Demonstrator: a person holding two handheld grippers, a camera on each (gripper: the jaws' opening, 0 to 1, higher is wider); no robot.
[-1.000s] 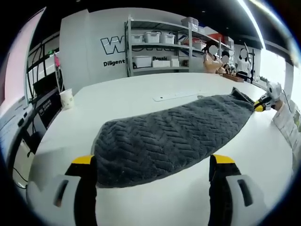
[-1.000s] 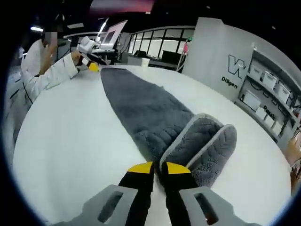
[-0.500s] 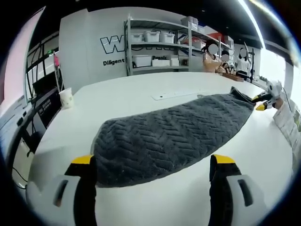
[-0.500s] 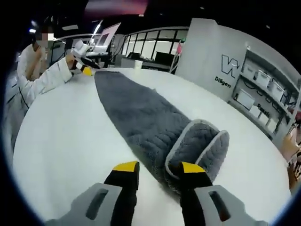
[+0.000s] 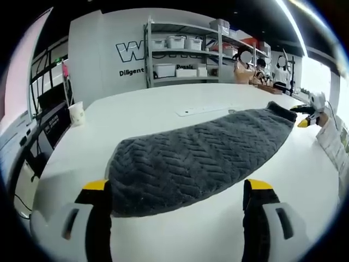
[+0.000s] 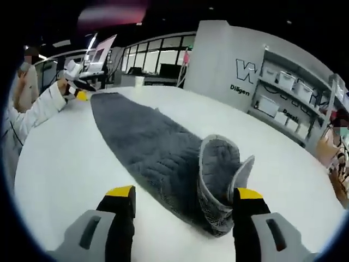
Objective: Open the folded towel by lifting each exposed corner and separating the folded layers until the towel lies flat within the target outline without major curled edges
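Observation:
A long dark grey towel point(image 5: 202, 155) with a zigzag weave lies folded lengthwise on the white table point(image 5: 142, 112). My left gripper point(image 5: 177, 185) is open wide, its jaws standing either side of the towel's near end. At the far end, my right gripper point(image 5: 305, 117) sits just off the towel. In the right gripper view the towel point(image 6: 147, 139) runs away toward the left gripper point(image 6: 76, 87). Its near end point(image 6: 221, 174) stands curled up, showing the pale edge trim. My right gripper point(image 6: 184, 192) is open, with that curled end between its jaws and nothing gripped.
A paper cup point(image 5: 77, 114) stands at the table's left edge, and a flat white strip point(image 5: 204, 111) lies beyond the towel. Shelves with boxes point(image 5: 180, 54) and several people point(image 5: 248, 68) are behind. A white sleeve point(image 6: 35, 106) holds the left gripper.
My right gripper went from shut on the towel's folded end to wide open, letting it go. That end now stands up curled. The left gripper has stayed put.

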